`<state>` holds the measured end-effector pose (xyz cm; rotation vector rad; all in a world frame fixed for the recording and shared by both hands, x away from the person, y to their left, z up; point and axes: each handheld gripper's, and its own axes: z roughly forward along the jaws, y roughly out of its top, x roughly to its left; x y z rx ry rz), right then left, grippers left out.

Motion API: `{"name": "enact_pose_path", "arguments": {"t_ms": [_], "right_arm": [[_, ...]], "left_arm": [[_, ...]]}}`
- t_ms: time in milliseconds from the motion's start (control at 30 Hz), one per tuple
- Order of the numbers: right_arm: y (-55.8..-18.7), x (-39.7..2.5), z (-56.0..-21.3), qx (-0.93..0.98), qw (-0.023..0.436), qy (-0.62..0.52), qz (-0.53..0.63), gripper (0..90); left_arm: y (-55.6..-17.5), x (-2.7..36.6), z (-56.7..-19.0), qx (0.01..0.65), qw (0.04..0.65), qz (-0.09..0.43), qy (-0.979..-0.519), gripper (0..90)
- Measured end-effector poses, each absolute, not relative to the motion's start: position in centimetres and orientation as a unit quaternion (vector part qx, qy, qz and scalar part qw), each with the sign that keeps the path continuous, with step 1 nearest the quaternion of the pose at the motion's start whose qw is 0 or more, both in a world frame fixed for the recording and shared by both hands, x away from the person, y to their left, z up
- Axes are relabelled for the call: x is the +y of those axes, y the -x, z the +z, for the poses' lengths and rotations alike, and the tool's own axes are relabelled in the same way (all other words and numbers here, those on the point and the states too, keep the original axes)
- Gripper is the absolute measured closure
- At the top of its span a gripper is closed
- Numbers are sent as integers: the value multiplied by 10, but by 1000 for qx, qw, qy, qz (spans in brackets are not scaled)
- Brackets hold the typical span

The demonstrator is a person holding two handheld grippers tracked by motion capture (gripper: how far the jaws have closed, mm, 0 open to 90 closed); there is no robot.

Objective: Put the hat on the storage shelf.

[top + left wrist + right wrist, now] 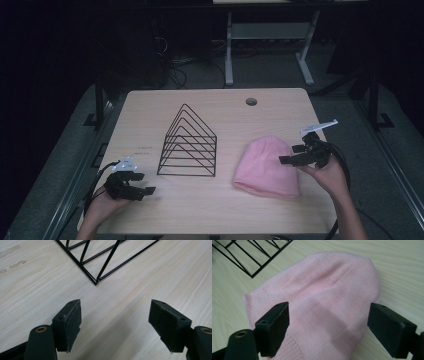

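A light wood-grain table (150,107) carries two items. A black wire rack (188,144), built of nested triangular frames, stands upright near the middle of the table, slightly toward the left edge. A pink knit beanie (266,167) lies flat to the right of the rack, toward the near right corner, with its ribbed brim toward the near edge and its rounded crown pointing away. Rack and beanie are apart, with bare tabletop between them. A round cable hole (251,102) sits close to the far edge.

The left gripper (137,183) is held by a hand (100,202) near the near left corner, beside the rack and clear of it. In the left gripper view its jaws stand wide apart with only bare tabletop between them; a corner of the rack lies just ahead.

The right gripper (295,154) is held by the other hand (332,175) near the right edge, at the beanie's right side. In the right gripper view its jaws are spread wide, released, with the beanie lying beneath and between them; neither jaw is seen to press the fabric. Whether the jaws touch the beanie cannot be told.

A cable (345,160) trails from the right gripper over the right edge.
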<state>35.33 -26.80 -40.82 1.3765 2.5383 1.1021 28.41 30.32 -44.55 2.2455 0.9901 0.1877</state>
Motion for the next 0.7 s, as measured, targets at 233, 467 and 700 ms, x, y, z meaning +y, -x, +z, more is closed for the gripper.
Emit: {"name": "enact_pose_path", "arguments": {"t_ms": [233, 467, 700], "right_arm": [[-374, -264, -410, 826, 13, -451, 338, 177], [-388, -266, -410, 826, 9, -456, 331, 194], [-405, -267, -417, 827, 0, -465, 315, 223]], "left_arm": [[-285, 305, -445, 378, 334, 72, -860, 264], [-285, 303, -445, 374, 333, 72, -863, 264], [-285, 305, -445, 377, 333, 71, -862, 264]]}}
